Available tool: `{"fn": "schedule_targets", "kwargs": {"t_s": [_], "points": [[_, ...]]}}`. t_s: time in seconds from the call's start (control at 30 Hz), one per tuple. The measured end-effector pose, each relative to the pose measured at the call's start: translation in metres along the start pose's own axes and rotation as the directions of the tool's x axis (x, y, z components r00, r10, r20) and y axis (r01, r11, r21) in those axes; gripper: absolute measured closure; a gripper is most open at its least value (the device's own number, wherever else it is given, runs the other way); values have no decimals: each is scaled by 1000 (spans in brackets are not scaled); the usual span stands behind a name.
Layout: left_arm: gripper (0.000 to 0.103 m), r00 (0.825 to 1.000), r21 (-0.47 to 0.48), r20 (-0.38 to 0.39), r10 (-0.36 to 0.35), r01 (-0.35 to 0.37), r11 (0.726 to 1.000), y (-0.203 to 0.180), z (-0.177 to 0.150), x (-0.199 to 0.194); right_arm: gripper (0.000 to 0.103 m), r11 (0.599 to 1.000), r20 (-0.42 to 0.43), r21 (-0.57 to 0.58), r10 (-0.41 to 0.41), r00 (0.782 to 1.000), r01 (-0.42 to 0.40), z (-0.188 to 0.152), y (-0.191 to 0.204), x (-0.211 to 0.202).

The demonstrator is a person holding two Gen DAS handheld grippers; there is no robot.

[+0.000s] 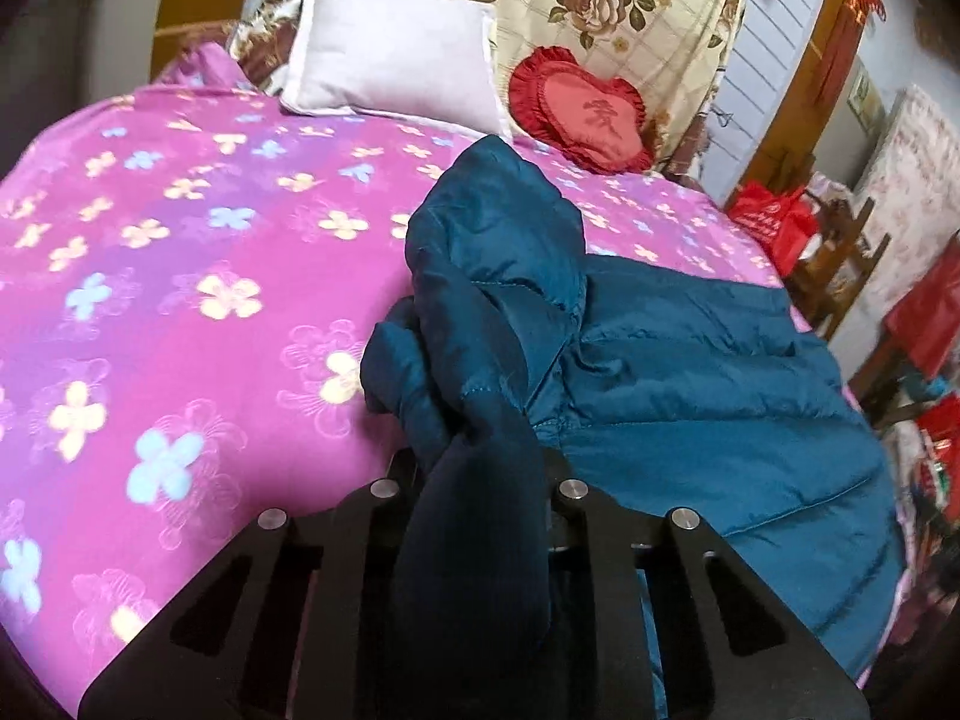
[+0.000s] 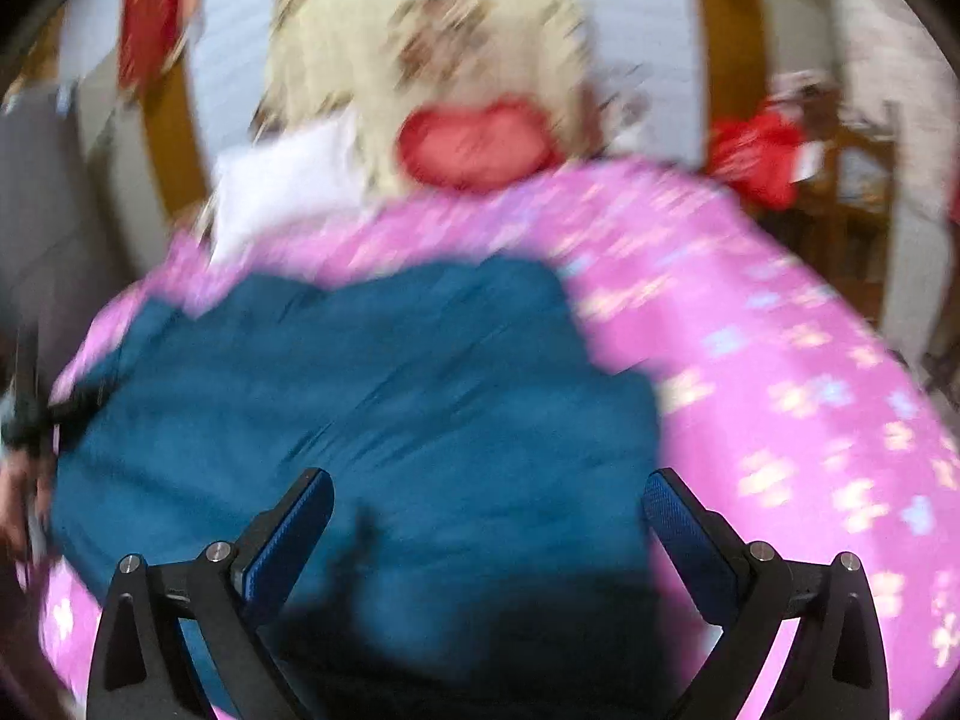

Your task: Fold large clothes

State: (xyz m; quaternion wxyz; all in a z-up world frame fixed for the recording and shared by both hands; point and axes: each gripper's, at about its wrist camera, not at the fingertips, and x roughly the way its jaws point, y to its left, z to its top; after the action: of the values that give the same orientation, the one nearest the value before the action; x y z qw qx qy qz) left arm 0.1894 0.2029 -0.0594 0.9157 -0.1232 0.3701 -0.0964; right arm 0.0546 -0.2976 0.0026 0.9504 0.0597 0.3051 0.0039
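Progress is judged early to middle: the teal padded jacket (image 1: 690, 384) lies on the bed (image 1: 180, 276), and one portion of it (apparently a sleeve or side panel, the exact part cannot be confirmed) is lifted clear of the rest, so a fold is under way but no compact, finished stack is visible. In the left wrist view the left hand-held gripper (image 1: 480, 516), at lower centre of the frame, has its fingers drawn close together on a bunched, dark fold of the jacket, which rises from the grip toward mid-frame. The bulk of the garment spreads to the lower right of that frame, reaching the bed's right edge. In the right wrist view, which is heavily motion-blurred, the right hand-held gripper (image 2: 486, 516) stands wide open at the bottom of the frame with nothing between its blue pads (image 2: 294, 534); the jacket fills the centre and left beneath it. Remaining work, as a judgement: lay the lifted portion over the body, then fold the body down. The jacket is quilted, slightly glossy and puffy, with stitched seams and soft creases. A white pillow (image 1: 390, 60) and a red heart-shaped cushion (image 1: 585, 114) rest at the upper centre, well apart from it.
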Motion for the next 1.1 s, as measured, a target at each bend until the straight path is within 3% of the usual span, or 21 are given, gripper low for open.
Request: {"fn": "schedule_targets", "kwargs": {"t_s": [0.07,0.2,0.3,0.4,0.43,0.5,0.67,0.77,0.8,0.83,0.87,0.93,1.1], "points": [[85,1000,9,-1,18,-18,1000,-1,-2,2,0,995,41,99,-24,999,20,2,-39,-12],[83,997,38,-21,70,-70,997,-6,-7,11,0,991,-30,132,-10,999,14,1,-78,4],[82,996,47,-22,91,-90,995,-7,-8,13,0,991,-79,109,90,993,-81,13,-77,28],[81,995,46,-25,97,-95,994,-6,-8,12,0,971,-121,102,228,966,-216,26,-73,50],[81,995,44,-27,98,-97,994,-6,-8,13,0,974,-152,69,226,962,-217,27,-69,60],[80,995,40,-31,94,-93,995,-4,-8,13,0,989,-235,2,147,961,-151,23,-67,79],[78,995,26,-45,87,-86,996,-4,-6,17,0,946,-288,186,310,906,-265,8,-103,111],[78,996,11,-53,71,-71,997,-2,-4,20,0,938,-271,164,340,901,-305,8,-97,113],[78,996,10,-54,72,-71,997,-2,-4,20,6,929,-266,167,365,892,-330,8,-95,114],[78,996,11,-53,74,-73,997,-3,-4,20,27,907,-252,175,418,873,-384,6,-91,115],[78,996,12,-50,79,-79,997,-3,-4,20,31,894,-236,174,445,864,-413,4,-88,113],[79,995,22,-41,96,-95,995,-6,-4,18,51,902,-208,128,431,878,-412,6,-82,104],[86,985,71,-8,174,-173,982,-22,-3,6,70,930,-140,3,364,921,-367,8,-64,74]]}}
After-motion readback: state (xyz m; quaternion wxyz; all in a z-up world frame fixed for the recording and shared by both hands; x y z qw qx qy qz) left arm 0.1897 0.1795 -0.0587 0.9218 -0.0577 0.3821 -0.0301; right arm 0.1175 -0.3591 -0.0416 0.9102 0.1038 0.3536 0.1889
